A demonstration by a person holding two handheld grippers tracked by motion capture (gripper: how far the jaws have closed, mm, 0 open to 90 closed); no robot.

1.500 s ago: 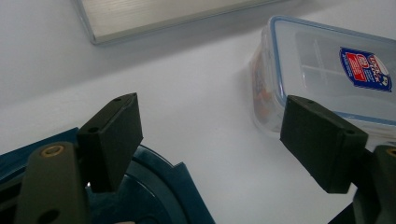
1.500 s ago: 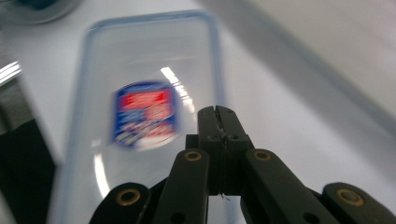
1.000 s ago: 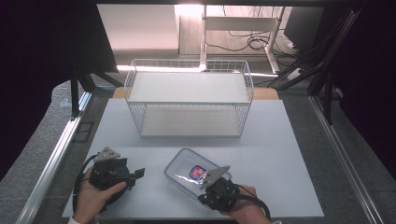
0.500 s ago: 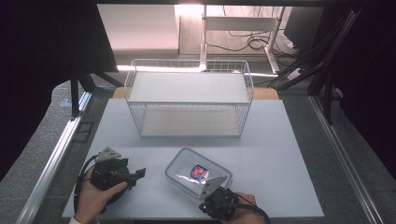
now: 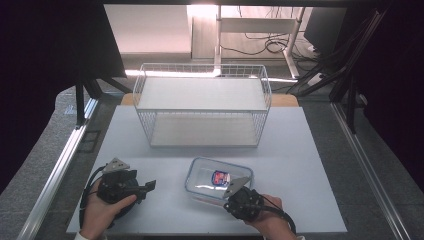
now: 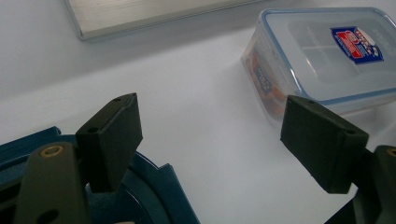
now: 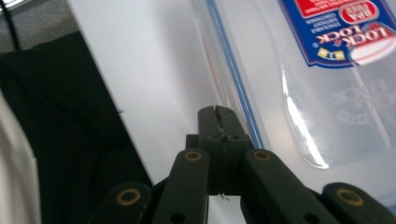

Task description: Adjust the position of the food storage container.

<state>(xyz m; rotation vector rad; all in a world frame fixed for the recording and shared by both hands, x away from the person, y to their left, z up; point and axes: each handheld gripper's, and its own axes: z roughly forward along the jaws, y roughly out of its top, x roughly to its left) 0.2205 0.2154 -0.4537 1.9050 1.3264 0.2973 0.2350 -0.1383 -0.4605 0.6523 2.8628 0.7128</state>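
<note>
Right gripper point(image 5: 239, 196) now back up against the near edge of the clear lidded food container point(image 5: 219, 179), jaws closed on nothing, container near the table's point(image 5: 300, 150) front edge, left gripper point(image 5: 148, 186) open, empty, front-left.

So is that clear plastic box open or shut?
Shut: the food container has its blue-rimmed lid seated flat on top, sticker up. Whether the latches are clipped, cannot tell.

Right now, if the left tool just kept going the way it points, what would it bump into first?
Probably the clear lidded container: the left tool, open and holding nothing, points across bare table toward the container's near end. Depth is hard to judge.
</note>
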